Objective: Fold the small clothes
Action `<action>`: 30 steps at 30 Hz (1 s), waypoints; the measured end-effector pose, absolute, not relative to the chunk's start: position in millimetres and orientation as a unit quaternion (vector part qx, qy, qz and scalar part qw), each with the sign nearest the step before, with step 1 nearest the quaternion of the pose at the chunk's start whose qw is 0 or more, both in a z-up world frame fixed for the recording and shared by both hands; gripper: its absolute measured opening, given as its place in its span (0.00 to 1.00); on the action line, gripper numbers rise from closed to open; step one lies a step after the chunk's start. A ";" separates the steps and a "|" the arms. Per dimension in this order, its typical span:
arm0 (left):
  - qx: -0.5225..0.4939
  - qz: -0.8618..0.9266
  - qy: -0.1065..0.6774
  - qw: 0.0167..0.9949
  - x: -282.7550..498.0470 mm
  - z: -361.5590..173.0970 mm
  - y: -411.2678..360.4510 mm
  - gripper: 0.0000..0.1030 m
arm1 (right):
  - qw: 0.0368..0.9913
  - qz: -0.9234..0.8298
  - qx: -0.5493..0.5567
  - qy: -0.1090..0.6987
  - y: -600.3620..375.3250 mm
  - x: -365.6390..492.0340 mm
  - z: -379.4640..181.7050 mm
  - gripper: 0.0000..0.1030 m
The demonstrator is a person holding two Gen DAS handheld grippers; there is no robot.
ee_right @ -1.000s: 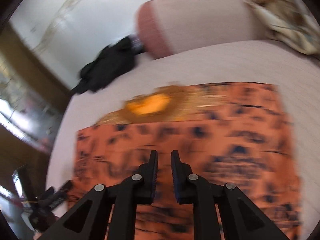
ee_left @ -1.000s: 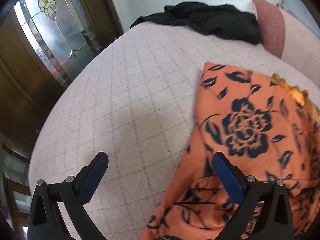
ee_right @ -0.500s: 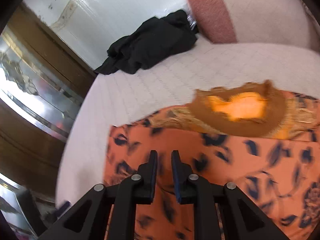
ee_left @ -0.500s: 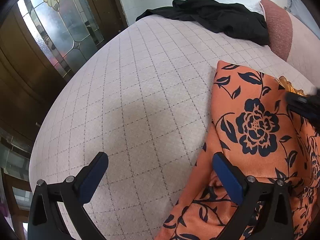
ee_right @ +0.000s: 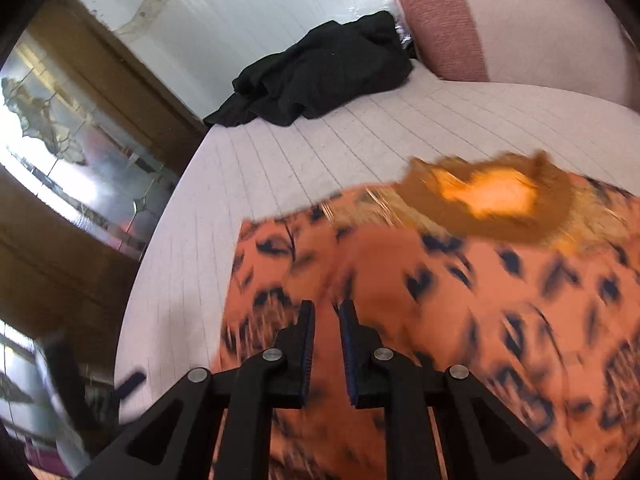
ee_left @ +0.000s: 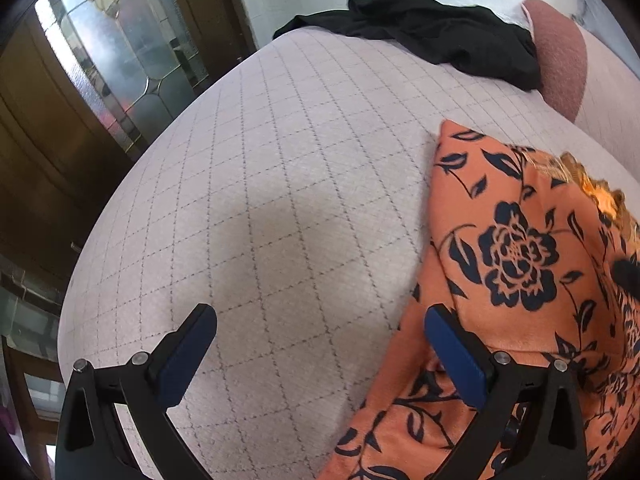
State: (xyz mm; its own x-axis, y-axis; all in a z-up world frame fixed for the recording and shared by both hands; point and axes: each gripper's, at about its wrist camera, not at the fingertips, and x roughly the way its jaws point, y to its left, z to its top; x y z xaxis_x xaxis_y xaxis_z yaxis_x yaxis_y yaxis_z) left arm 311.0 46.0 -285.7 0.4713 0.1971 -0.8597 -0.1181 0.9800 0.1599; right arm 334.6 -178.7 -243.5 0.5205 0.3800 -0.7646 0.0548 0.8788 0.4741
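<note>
Your orange floral garment (ee_left: 516, 264) lies spread on the quilted bed (ee_left: 288, 184), toward its right side in the left wrist view, with a gold-trimmed neckline (ee_right: 488, 196) at the far edge; it looks thin and limp, so expect it to drape, wrinkle and slide over itself rather than hold a crease; take it by a corner or a hem, pinching both layers near the edge, not the middle of the panel; your left gripper (ee_left: 320, 354) has its fingers spread wide, the left blue pad (ee_left: 188, 356) over bare bed, the right pad (ee_left: 456, 356) at the cloth's folded left edge, nothing pinched between them; your right gripper (ee_right: 326, 344) hangs over the garment's left part with its fingers nearly together, only a narrow gap between; blur hides whether cloth is caught in that gap, so I cannot tell; a black garment (ee_right: 320, 76) sits well apart at the far end, beside a pink cushion (ee_right: 440, 24).
</note>
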 end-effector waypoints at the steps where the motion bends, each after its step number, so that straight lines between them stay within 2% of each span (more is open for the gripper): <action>1: 0.047 0.092 0.505 0.857 310.3 -287.1 42.3 1.00 | 0.840 0.099 0.227 0.482 -181.8 322.7 -245.4 0.15; 5: 0.069 0.094 0.509 0.853 310.1 -295.2 35.9 1.00 | 0.813 0.102 0.211 0.533 -185.9 286.6 -277.8 0.16; 7: 0.068 0.101 0.507 0.853 309.4 -294.4 38.9 1.00 | 0.841 0.109 0.222 0.482 -191.6 262.6 -278.1 0.16; 11: 0.061 0.097 0.483 0.868 305.0 -283.2 43.2 1.00 | 0.828 0.107 0.224 0.503 -201.2 246.7 -267.8 0.15; 14: 0.058 0.068 0.467 0.880 300.4 -276.4 33.5 1.00 | 0.855 0.062 0.214 0.468 -227.1 235.0 -253.5 0.15; 17: 0.082 0.046 0.456 0.885 296.0 -276.7 13.9 1.00 | 0.864 -0.010 0.250 0.437 -274.9 224.1 -247.2 0.15; 24: 0.140 0.039 0.478 0.866 300.1 -301.3 -14.6 1.00 | 0.833 -0.106 0.272 0.470 -365.3 211.8 -287.9 0.15; 27: 0.147 0.043 0.472 0.868 299.1 -298.4 -17.9 1.00 | 0.830 -0.083 0.310 0.457 -381.4 202.9 -285.1 0.15; 30: 0.145 0.044 0.459 0.875 295.3 -292.7 -22.6 1.00 | 0.837 -0.093 0.295 0.452 -391.2 191.8 -272.0 0.15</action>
State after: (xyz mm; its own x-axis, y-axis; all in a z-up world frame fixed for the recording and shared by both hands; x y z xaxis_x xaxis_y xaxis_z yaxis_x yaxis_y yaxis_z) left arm 295.3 -22.6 -292.7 0.5752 0.2113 -0.7902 0.0556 0.9537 0.2955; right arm 191.8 -391.2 -272.0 0.5750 0.1119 -0.8105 0.4216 0.8084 0.4108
